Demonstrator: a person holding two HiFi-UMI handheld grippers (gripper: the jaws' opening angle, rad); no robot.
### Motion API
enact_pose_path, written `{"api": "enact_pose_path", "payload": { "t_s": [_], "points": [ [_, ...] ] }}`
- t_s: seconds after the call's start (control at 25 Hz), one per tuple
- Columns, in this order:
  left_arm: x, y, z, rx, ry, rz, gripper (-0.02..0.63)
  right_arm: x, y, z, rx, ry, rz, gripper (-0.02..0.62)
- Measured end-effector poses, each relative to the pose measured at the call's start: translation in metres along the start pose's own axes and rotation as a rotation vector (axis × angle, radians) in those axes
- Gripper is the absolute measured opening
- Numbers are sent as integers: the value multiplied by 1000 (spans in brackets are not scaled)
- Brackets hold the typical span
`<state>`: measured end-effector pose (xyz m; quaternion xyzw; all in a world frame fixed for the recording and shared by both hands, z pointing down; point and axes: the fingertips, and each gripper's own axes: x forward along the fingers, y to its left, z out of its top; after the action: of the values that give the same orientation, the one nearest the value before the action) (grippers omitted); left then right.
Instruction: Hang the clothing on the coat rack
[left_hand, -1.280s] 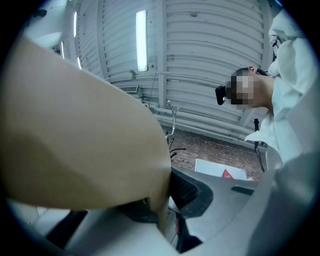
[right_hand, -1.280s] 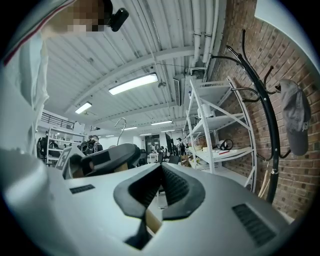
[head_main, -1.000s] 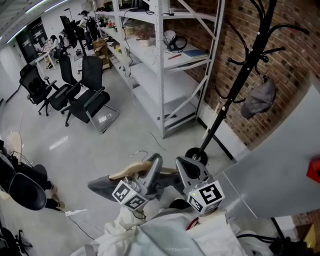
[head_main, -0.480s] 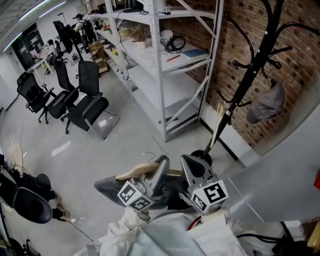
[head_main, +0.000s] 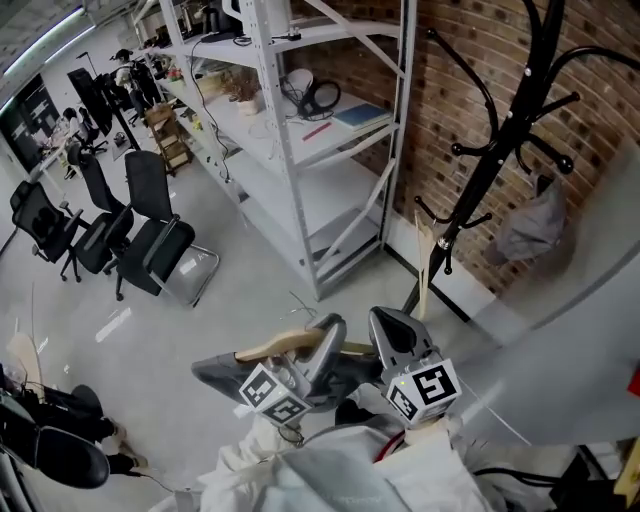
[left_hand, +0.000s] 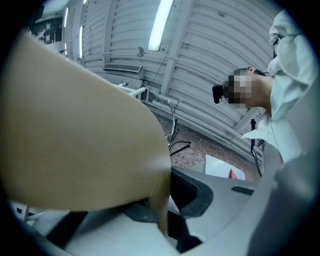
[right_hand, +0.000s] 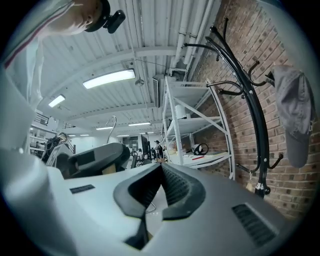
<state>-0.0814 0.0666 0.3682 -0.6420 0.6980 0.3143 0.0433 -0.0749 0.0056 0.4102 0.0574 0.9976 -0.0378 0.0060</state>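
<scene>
A wooden hanger (head_main: 275, 345) carries a grey garment (head_main: 215, 372) that droops to its left. My left gripper (head_main: 328, 326) is shut on the hanger, whose tan wood (left_hand: 85, 135) fills the left gripper view down to the jaws (left_hand: 162, 200). Just right of it, my right gripper (head_main: 386, 322) is shut (right_hand: 161, 169), with nothing seen between its pads. The black coat rack (head_main: 490, 165) stands ahead to the right against the brick wall. It rises tall (right_hand: 252, 120) in the right gripper view. Both grippers are still short of it.
A grey cap (head_main: 530, 230) hangs on a low hook of the rack. A white metal shelf unit (head_main: 300, 150) stands left of the rack, with office chairs (head_main: 150, 240) further left. A pale slanted panel (head_main: 560, 350) lies at the right.
Both grippers and the hanger have travelled across the floor toward the rack and shelves, which now sit nearer and further left in the head view. The grip has not changed.
</scene>
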Motion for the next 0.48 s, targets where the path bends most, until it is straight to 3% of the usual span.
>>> {"api": "enact_pose_path", "payload": {
  "t_s": [0.48],
  "points": [
    [96,56,-19,-58,29,-107,46,45,-95,13,-16,-16,-108,21]
  ]
}}
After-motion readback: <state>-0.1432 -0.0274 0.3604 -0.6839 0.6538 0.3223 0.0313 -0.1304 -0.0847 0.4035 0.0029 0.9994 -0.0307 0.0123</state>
